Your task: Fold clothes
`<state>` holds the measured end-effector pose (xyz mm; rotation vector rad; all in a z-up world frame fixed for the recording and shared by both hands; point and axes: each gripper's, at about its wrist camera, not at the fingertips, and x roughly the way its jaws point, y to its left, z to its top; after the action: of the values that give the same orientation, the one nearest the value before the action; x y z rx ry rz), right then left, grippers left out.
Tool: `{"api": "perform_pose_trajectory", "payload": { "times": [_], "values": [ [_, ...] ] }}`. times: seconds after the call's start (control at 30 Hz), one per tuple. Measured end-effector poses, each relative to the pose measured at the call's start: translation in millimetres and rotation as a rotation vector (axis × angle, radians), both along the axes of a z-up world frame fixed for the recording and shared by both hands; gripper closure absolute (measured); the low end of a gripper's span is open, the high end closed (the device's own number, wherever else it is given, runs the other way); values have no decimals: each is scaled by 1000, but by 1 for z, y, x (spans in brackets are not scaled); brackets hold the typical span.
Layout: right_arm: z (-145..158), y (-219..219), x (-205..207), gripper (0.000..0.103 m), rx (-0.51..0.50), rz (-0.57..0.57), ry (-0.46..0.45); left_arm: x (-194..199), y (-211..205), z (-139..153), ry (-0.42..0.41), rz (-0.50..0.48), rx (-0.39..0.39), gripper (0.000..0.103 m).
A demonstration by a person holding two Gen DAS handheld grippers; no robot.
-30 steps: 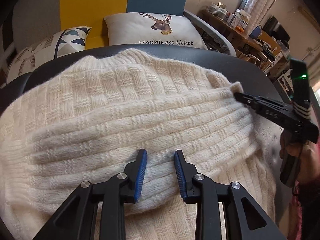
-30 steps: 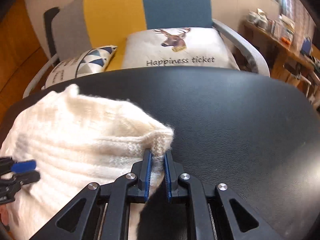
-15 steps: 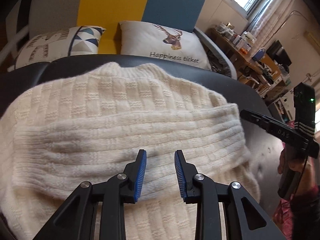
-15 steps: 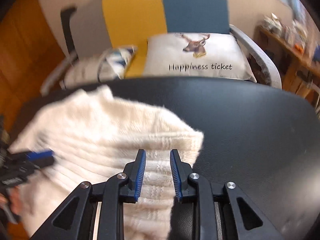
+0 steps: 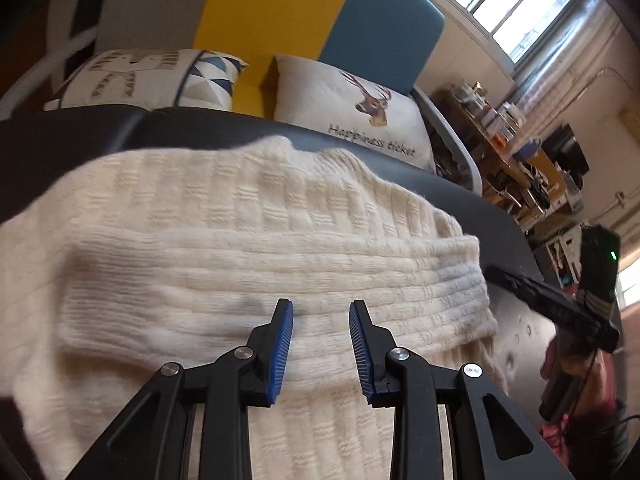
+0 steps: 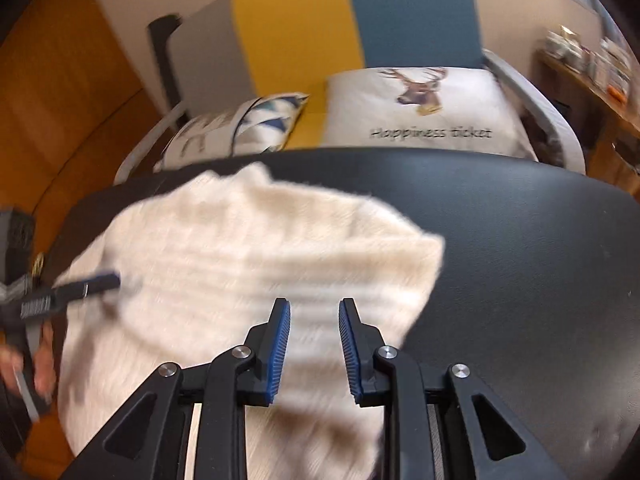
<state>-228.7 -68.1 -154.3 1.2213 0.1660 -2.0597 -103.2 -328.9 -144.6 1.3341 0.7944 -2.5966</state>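
- Cream knit sweater (image 5: 248,264) lying folded on black padded table (image 6: 520,248), toward its left edge; fold's long axis crosswise to both claws.
- Left gripper (image 5: 320,344) parted, empty, above fold's middle.
- Right gripper (image 6: 312,344) parted, empty, over fold's right end.
- Thick ribbed, fuzzy, soft; slumps easily.
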Motion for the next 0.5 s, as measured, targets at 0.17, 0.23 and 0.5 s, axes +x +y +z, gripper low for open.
{"api": "perform_pose_trajectory", "payload": {
  "times": [0.17, 0.23, 0.5],
  "values": [
    [-23, -18, 27, 79, 143, 23, 19, 21, -35, -14, -50, 80, -27, 73],
    [-35, -21, 28, 79, 205, 2, 31, 21, -48, -25, -82, 91, -9, 73],
    [-27, -17, 36, 79, 189, -71, 39, 34, -55, -16, -55, 135, 36, 73]
  ]
}}
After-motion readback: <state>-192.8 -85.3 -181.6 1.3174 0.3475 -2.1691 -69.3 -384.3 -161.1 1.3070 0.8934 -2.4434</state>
